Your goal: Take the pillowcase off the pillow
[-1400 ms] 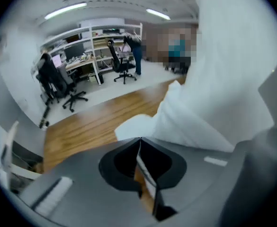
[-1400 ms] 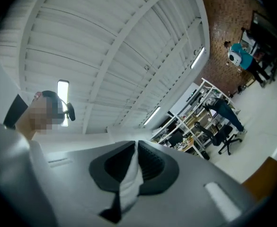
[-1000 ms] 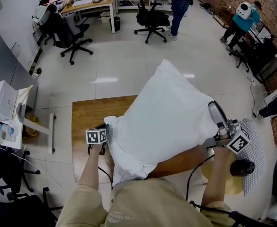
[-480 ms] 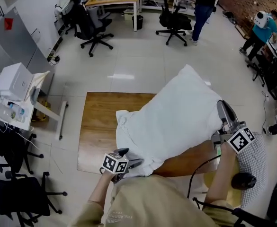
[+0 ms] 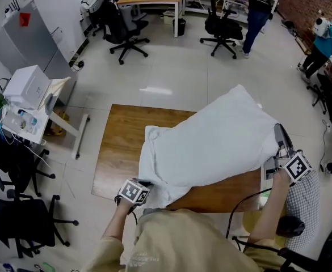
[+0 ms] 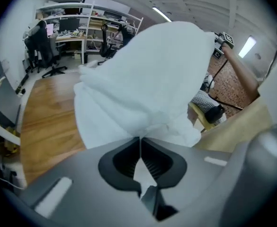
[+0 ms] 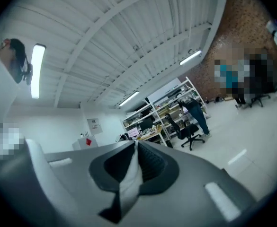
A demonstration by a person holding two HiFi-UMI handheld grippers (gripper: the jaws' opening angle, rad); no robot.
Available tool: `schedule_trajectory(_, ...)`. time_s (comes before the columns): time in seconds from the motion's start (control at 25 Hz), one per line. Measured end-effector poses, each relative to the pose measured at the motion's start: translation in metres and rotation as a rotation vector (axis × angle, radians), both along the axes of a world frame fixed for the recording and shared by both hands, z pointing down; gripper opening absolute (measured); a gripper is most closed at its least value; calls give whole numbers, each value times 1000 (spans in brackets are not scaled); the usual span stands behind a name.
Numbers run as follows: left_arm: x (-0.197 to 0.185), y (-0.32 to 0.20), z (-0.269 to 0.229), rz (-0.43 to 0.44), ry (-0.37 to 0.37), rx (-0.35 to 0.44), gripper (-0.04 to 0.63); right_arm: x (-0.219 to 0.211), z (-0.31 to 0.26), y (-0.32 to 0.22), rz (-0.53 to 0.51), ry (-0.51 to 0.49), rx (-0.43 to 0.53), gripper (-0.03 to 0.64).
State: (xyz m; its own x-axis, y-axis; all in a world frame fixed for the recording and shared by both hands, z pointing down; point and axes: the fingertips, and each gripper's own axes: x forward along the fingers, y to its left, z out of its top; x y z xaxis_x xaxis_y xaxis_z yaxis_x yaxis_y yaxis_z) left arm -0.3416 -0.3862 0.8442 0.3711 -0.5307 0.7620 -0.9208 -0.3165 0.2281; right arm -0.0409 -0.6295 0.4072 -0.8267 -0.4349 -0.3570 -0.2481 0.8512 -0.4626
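Your left gripper [image 6: 139,143] is at the pillow's [image 5: 217,143] lower left corner. Its jaws have just closed and are now clenched on a fold of the pillowcase [image 5: 154,163], where the cloth hangs loose and rumpled. That looks like the open end, so it seems the sensible place to pull from.

The pillow hangs slantwise between your two hands, over the wooden tabletop [image 5: 120,146]. As far as shows, the case is still on it along its whole length. Keeping it stretched like this probably holds the cloth taut, so it should slide rather than bunch.

Your right gripper [image 7: 135,150] is at the pillow's right end and tips upward. Its jaws are clamped on a strip of white cloth. I cannot tell whether they also pinch the filling. It likely serves as the anchor you pull against.
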Motion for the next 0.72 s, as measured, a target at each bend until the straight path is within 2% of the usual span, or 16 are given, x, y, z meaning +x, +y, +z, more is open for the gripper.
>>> schedule_trajectory(0.08,-44,6,5,-70,-62,1,15,17,11,0,-57,-67,-18,18)
schedule_trajectory(0.16,-86,8,10,-129,-115,-5,15,35,34,-3,-66,-101,-55,17)
schedule_trajectory(0.28,-119,9,25,-126,-179,-45,15,52,85,-5,-26,-52,-131,17)
schedule_trajectory(0.32,-122,8,28,-112,-197,-56,15,55,108,-7,3,12,-166,17)
schedule_trajectory(0.4,-115,3,26,-89,-198,-56,15,65,163,-12,84,220,-249,17)
schedule_trajectory(0.48,-97,-4,16,-73,-151,-33,15,80,224,-15,157,486,-316,20)
schedule_trajectory(0.56,-75,-10,7,-66,-83,-7,18,100,282,-12,191,750,-350,24)
schedule_trajectory(0.6,-66,-13,2,-68,-48,6,18,110,310,-9,195,852,-369,27)
schedule_trajectory(0.72,-50,-19,-14,-79,30,40,29,140,380,-6,186,1006,-464,72)
